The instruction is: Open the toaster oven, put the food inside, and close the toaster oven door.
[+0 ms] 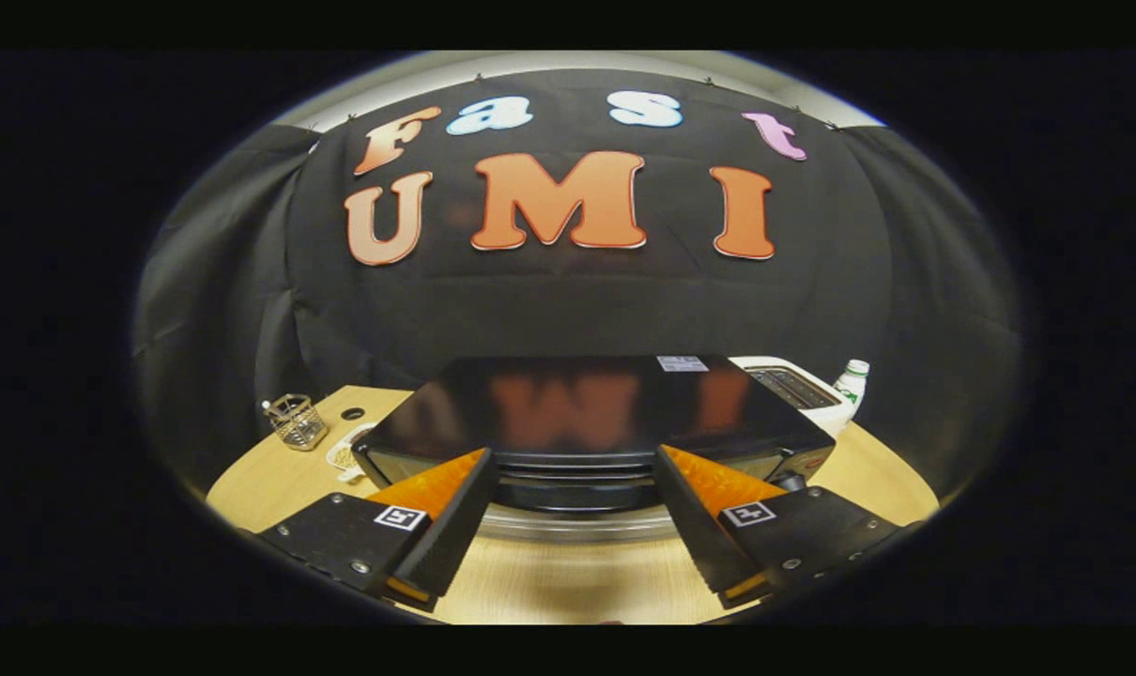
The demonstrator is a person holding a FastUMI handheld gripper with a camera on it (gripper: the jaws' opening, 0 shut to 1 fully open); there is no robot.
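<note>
I have the gripper [573,469] held above the front of the toaster oven [591,408], its two fingers spread wide and closing on nothing. Between them I see the upper front edge of the oven and its silver handle bar [577,524], which runs across just below the fingertips; the door looks closed, though from this steep angle I can't be sure of that. The oven's glossy black top mirrors the wall behind it.

The oven stands on a light wooden table [277,488] with a rounded edge and a small dark cable hole [353,413] toward the back left. Near that hole is a wire mesh basket [298,422], and just beside the oven's left corner lies a pale plate [345,455] with what may be the food on it. Behind the oven's right end sits a white toaster [793,387], with a white plastic bottle [851,383] beside it. Black cloth [249,310] drapes the booth on all sides.
</note>
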